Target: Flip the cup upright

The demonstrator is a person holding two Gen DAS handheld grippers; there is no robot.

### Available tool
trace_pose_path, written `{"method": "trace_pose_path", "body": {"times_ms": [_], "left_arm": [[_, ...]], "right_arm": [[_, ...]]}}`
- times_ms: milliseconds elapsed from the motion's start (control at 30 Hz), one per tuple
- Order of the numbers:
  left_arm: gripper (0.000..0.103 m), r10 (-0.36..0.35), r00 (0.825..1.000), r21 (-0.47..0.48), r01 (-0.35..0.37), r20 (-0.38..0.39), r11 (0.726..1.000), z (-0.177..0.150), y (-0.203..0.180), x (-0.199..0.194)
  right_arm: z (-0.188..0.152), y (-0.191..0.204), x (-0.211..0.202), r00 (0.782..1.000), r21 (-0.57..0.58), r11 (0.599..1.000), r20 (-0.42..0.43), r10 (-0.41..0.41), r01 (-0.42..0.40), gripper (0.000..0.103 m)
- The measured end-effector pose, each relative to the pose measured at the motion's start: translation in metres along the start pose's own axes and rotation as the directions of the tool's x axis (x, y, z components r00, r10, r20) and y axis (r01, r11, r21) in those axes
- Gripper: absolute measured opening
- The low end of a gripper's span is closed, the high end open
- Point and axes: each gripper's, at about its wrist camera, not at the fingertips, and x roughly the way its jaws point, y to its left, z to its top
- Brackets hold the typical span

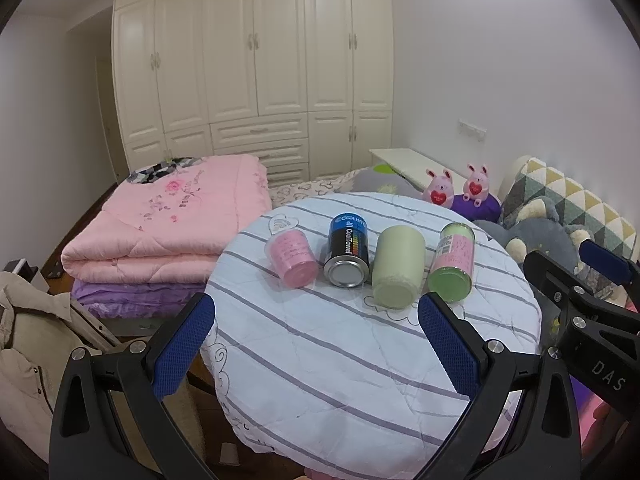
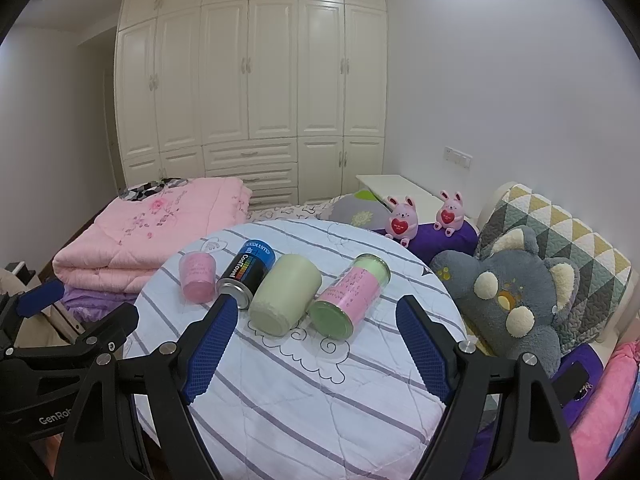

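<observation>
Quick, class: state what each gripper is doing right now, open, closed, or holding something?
Left gripper: open, holding nothing, above the table.
Right gripper: open, holding nothing, short of the green cup.

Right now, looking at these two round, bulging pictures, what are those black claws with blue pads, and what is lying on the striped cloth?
The claws are two hand-held grippers, one in each of a person's hands. Each carries a wide-angle camera looking along its fingers, which is why the room bulges. One picture comes from the left gripper, the other from the right gripper. In each you also glimpse the other gripper at the edge.

Both grippers are open and hold nothing.

On the round table, under a striped cloth, four containers lie on their sides in a row: a small pink cup, a black and blue can, a pale green cup and a clear jar with green and pink contents. None stands upright yet.
</observation>
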Motion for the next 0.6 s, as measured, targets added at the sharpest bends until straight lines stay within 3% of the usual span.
{"method": "trace_pose_path", "body": {"times_ms": [600], "left_arm": [[0.103,-0.007,1.0,-0.016,0.006,-0.016,1.0,0.007,0.004,0.022]], "right_arm": [[0.004,0.001,0.02,1.0,0.011,1.0,-0.025,0.003,-0.003,0.083]]}}
